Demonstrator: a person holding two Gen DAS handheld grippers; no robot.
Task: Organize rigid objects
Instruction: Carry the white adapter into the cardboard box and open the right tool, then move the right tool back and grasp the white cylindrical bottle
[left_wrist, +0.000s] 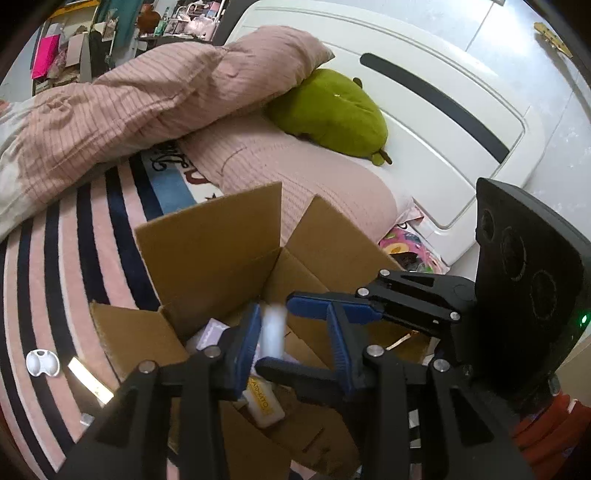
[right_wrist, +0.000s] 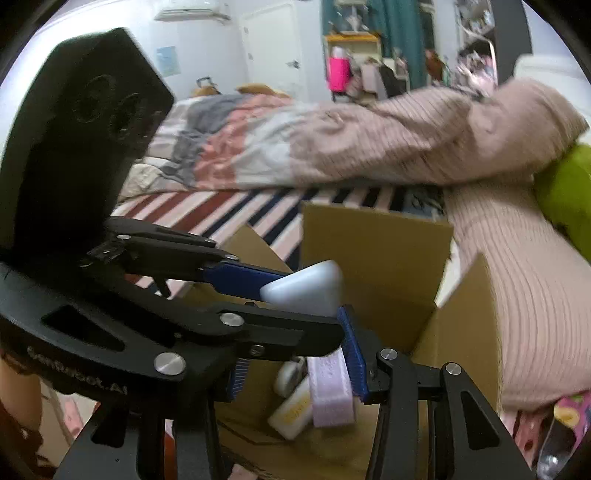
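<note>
An open cardboard box (left_wrist: 207, 236) stands on the striped bed cover. My left gripper (left_wrist: 291, 336) is over the box with its jaws apart; a blurred white object (left_wrist: 274, 332) is between them, touching at most the left pad. In the right wrist view the same white rounded object (right_wrist: 306, 290) sits at the left gripper's blue fingertips. My right gripper (right_wrist: 295, 369) is open above the box (right_wrist: 373, 243), beside the left one. Inside the box lie a pale lilac block (right_wrist: 330, 391), a white bottle with a yellow label (right_wrist: 291, 413) and a small round white item (right_wrist: 288, 374).
A pink ribbed duvet (left_wrist: 147, 92) and a pillow (left_wrist: 295, 173) lie behind the box, with a green plush (left_wrist: 332, 110) against the white headboard (left_wrist: 443, 110). A small white dish (left_wrist: 42, 363) and a shiny strip (left_wrist: 90, 380) lie on the cover left of the box.
</note>
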